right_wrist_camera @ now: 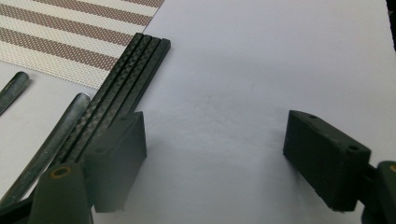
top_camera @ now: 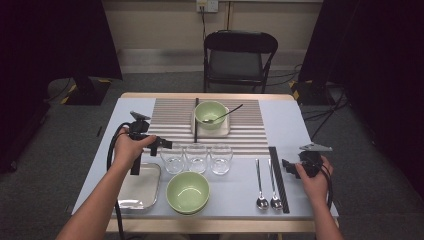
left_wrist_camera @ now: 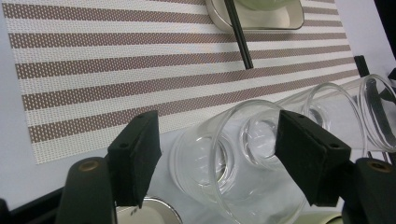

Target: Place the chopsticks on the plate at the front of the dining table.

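Straddling the nearest glass [left_wrist_camera: 219, 163] unpressed, the left tongs [left_wrist_camera: 217, 154] gape; right tongs [right_wrist_camera: 215, 158] gape over bare desk [right_wrist_camera: 261, 60] beside chopsticks [right_wrist_camera: 126, 88].

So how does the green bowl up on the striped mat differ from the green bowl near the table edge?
The far pale green bowl sits on a cream tray on the striped placemat with a spoon resting in it; the near pale green bowl stands directly on the table, empty, and looks larger. Both are upright and the same green.

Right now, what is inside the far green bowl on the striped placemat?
A dark spoon lies in the far green bowl, its handle sticking out over the right rim. Whether the bowl holds anything else cannot be told from the high view.
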`<move>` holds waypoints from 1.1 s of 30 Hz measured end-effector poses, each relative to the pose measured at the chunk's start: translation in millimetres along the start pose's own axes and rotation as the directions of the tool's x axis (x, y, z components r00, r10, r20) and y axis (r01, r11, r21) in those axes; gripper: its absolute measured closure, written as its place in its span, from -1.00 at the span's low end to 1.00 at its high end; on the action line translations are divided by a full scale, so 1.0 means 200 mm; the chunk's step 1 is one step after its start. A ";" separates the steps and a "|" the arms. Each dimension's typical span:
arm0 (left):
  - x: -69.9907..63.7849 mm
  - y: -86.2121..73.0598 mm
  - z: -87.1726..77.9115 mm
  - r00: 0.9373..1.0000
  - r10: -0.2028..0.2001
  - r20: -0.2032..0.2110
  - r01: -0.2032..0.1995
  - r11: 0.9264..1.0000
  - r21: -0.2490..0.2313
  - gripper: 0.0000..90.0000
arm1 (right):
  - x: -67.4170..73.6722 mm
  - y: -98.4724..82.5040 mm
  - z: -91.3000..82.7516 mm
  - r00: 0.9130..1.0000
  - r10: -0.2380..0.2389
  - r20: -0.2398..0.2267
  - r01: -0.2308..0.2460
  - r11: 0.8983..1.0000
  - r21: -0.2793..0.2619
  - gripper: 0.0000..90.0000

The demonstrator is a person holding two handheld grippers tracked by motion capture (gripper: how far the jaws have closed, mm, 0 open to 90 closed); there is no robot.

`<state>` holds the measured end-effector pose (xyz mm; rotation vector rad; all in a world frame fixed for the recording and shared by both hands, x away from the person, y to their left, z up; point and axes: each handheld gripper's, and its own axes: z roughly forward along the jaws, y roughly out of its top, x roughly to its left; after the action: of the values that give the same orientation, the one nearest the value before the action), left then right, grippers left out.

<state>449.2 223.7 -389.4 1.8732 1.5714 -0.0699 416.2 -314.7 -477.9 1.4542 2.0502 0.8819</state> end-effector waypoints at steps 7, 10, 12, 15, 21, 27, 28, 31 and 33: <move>0.01 -0.01 0.01 1.000 0.006 -0.002 -0.006 1.000 0.005 -0.32 | 0.00 0.00 0.00 1.000 0.000 0.000 0.000 1.000 0.000 -0.55; 0.01 -0.02 0.02 1.000 0.004 0.000 -0.004 1.000 0.014 -0.32 | 0.00 0.00 0.00 1.000 0.000 0.000 0.000 1.000 0.000 -0.55; 0.01 -0.02 0.02 1.000 -0.005 0.000 0.005 1.000 0.014 -0.32 | 0.00 0.00 0.00 1.000 -0.001 0.000 0.001 1.000 0.000 -0.55; 0.01 -0.02 0.03 1.000 0.006 0.001 -0.006 1.000 0.020 -0.33 | 0.00 0.00 0.00 1.000 0.000 0.000 0.000 1.000 0.000 -0.55; 0.01 -0.03 0.04 1.000 -0.005 -0.004 0.005 1.000 0.023 -0.33 | 0.00 0.00 0.00 1.000 -0.001 0.000 0.001 1.000 -0.001 -0.55; 0.01 -0.04 0.05 1.000 -0.004 -0.004 0.004 1.000 0.028 -0.33 | 0.00 0.00 0.00 1.000 0.000 0.001 0.000 1.000 -0.001 -0.55; 0.01 -0.04 0.06 1.000 -0.004 -0.002 0.004 1.000 0.029 -0.32 | 0.00 0.00 0.00 1.000 0.000 0.001 0.000 1.000 -0.001 -0.55; 0.01 -0.04 0.06 1.000 -0.002 -0.008 0.002 1.000 0.031 -0.32 | 0.00 0.00 0.00 1.000 -0.001 0.000 0.001 1.000 -0.001 -0.55; 0.01 -0.04 0.07 1.000 -0.003 -0.005 0.003 0.999 0.034 -0.32 | 0.00 0.00 0.00 1.000 -0.001 0.000 0.001 1.000 -0.001 -0.55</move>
<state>447.4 219.3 -404.8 1.8985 1.5857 -0.0943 416.2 -314.8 -478.0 1.4532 2.0501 0.8824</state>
